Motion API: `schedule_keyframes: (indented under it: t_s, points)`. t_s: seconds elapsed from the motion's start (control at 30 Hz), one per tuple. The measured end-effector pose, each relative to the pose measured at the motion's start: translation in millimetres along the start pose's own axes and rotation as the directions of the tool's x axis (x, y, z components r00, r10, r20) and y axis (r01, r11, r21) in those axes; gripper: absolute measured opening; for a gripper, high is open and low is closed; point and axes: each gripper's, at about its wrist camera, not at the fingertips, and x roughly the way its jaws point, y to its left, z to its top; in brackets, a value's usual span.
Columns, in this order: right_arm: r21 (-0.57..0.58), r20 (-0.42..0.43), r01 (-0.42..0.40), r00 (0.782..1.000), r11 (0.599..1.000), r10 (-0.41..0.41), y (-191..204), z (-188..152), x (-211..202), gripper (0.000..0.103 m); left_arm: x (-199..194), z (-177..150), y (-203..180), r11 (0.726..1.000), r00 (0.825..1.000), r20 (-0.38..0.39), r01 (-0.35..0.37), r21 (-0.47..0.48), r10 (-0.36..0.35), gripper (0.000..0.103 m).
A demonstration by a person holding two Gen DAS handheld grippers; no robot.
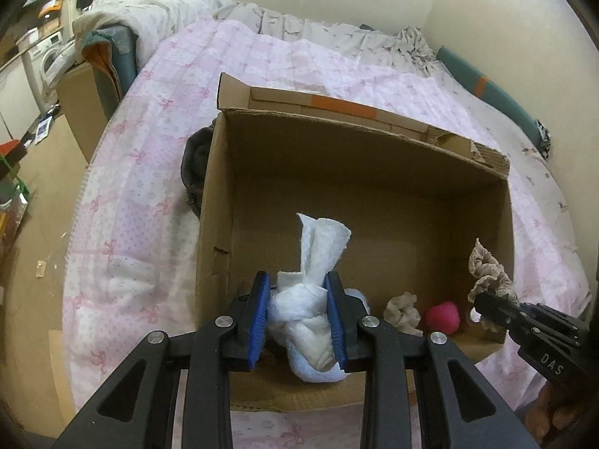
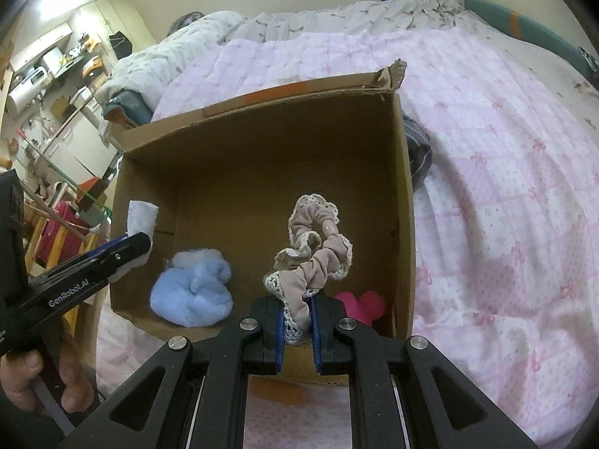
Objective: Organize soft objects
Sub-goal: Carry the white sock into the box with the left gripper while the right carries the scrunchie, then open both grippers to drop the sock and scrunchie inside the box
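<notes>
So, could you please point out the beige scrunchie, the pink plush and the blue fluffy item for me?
beige scrunchie point(image 2: 318, 258), right wrist view, on its twisted middle fabric.
pink plush point(image 1: 443, 317), left wrist view, on its rounded body.
blue fluffy item point(image 2: 192, 293), right wrist view, on its centre.

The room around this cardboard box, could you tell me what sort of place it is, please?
Most likely a small home bedroom: the box sits on a bed with a pink bow-print quilt, a rumpled duvet lies behind, and a washing machine stands nearby.
</notes>
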Motion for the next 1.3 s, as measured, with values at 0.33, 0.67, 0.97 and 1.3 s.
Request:
schedule_keyframes:
  t_s: [0.33, 0.67, 0.97, 1.3]
  points:
    - [-0.009, -0.028, 0.000, 1.000, 1.000, -0.001, 2, 0, 7, 0.013, 3, -3, 0, 1.000, 1.000, -0.002, -0.001, 0.013, 0.001, 0.026]
    - [-0.009, -0.035, 0.002, 0.999, 1.000, -0.002, 2, 0, 9, 0.013, 3, -3, 0, 1.000, 1.000, 0.000, 0.004, 0.013, -0.004, 0.026]
    - [-0.014, -0.045, 0.002, 0.999, 1.000, -0.003, 4, -1, 11, 0.013, -1, -1, -1, 1.000, 1.000, 0.015, 0.011, 0.018, -0.011, 0.026]
    - [-0.020, -0.042, -0.003, 0.999, 1.000, 0.002, 5, -1, 11, 0.013, -6, 0, -6, 1.000, 0.999, 0.042, 0.012, 0.024, -0.013, 0.032]
